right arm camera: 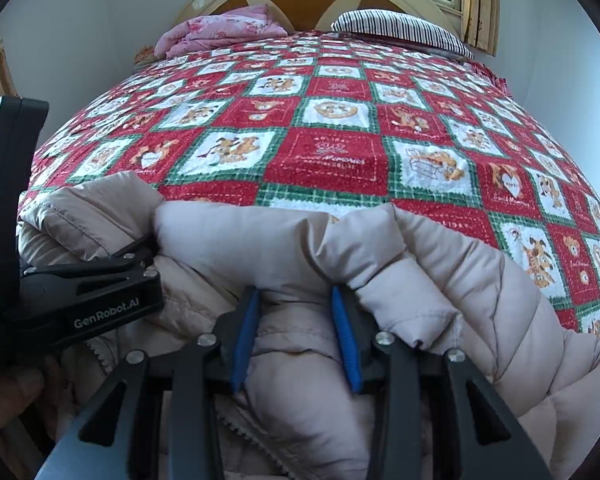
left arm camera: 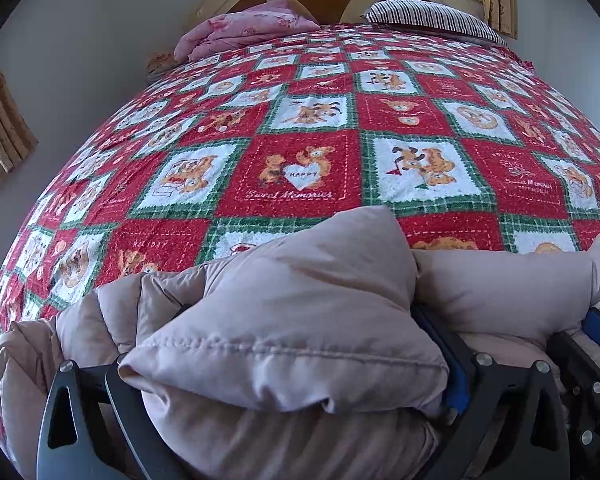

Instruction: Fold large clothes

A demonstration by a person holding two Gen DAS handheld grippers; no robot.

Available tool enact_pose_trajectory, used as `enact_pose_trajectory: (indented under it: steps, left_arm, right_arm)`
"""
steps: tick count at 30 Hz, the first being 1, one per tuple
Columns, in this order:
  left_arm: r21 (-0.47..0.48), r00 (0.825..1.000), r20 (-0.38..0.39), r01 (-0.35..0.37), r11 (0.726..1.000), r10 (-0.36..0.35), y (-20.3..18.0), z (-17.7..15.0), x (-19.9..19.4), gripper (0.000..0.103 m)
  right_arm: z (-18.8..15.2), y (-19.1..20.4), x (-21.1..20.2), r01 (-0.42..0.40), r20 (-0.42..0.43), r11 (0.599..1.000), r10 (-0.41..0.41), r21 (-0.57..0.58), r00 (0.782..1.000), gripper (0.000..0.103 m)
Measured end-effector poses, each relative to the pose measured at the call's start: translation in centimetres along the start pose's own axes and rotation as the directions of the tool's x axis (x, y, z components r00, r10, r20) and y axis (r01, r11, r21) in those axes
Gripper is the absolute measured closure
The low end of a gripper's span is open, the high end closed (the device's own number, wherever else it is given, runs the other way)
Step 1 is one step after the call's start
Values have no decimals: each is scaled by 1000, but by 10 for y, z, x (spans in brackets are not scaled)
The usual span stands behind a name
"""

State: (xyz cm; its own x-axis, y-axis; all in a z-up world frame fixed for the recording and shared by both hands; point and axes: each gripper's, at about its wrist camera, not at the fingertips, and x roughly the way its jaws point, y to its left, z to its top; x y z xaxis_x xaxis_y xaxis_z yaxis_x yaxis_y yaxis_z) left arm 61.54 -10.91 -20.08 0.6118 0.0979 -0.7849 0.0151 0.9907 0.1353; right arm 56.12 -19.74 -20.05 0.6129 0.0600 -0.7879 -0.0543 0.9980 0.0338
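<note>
In your left wrist view the left gripper has its jaws clamped on a bunched fold of the beige quilted puffer jacket at the near edge of the bed's red-and-green patchwork bedspread, while in the right wrist view your right gripper has its jaws partly spread around another puffy ridge, so treat it as light, soft, springy and slippery, and pinch along stitched seams.

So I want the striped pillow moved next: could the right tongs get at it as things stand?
Probably not yet. The right tongs are closed on the beige puffer jacket at the near edge, and the striped pillow lies far across the quilt by the headboard. Nothing blocks the way; they would need to let go first.
</note>
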Motion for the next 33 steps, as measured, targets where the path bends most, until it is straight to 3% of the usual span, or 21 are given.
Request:
enact_pose_trajectory:
  steps: [28, 33]
  left_arm:
    - [3, 1000, 1, -8, 1000, 8, -2, 1, 1, 0]
    - [-1, 1000, -23, 11, 1000, -11, 4, 12, -6, 1]
  right_arm:
    - [3, 1, 1, 3, -5, 1000, -4, -7, 1000, 61]
    - [27, -8, -16, -103, -47, 993, 100, -65, 994, 31]
